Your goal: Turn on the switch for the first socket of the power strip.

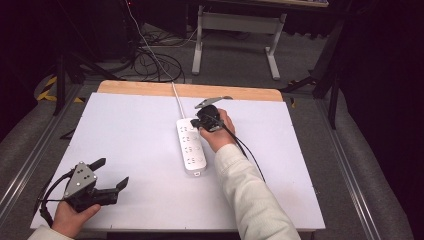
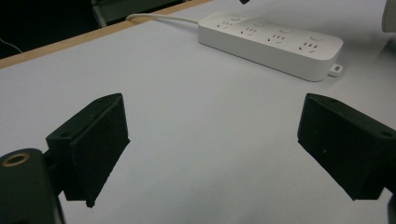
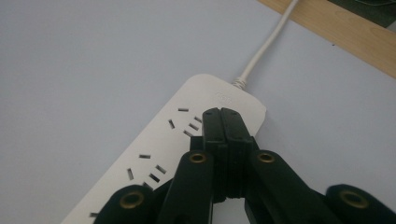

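A white power strip (image 1: 191, 145) lies lengthwise in the middle of the white table (image 1: 125, 130), its cord (image 1: 177, 100) running off the far edge. My right gripper (image 1: 198, 122) is shut, and its closed tips (image 3: 221, 112) rest over the strip's (image 3: 154, 149) far end, near where the cord (image 3: 266, 46) enters. Nothing is between the jaws. My left gripper (image 1: 113, 173) is held wide open near the front left corner, above bare table. In the left gripper view, that gripper (image 2: 212, 140) faces the strip (image 2: 271, 44), which lies well ahead of it.
A wooden strip (image 1: 190, 90) borders the table's far edge. Beyond it, the floor holds the white legs of another table (image 1: 235, 40), loose cables (image 1: 155, 62) and dark stands (image 1: 65, 70). Metal rails run along both sides of the table.
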Demonstrator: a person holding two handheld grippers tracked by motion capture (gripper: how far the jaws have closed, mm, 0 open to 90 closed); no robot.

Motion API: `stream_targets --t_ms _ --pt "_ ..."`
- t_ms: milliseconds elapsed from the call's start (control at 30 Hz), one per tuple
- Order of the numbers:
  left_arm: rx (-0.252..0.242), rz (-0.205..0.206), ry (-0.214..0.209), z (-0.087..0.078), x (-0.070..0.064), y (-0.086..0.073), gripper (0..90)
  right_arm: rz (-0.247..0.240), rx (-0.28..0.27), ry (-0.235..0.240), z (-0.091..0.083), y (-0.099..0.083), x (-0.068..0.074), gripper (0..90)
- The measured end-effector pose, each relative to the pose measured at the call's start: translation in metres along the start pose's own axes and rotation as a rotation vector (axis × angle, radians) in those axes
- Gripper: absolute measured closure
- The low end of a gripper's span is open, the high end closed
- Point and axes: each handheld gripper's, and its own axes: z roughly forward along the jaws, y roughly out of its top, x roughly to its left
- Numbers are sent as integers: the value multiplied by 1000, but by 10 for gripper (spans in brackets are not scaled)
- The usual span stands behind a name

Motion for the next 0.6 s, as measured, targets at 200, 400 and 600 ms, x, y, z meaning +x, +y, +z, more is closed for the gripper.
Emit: stream_targets --t_ms 200,400,600 --pt "0 -2 -2 0 0 0 95 8 8 -2 8 -2 0 900" --pt "1 1 -2 0 0 0 95 12 21 -9 13 -4 0 900" --pt "5 3 -3 0 0 0 95 24 15 -15 17 -5 0 900"
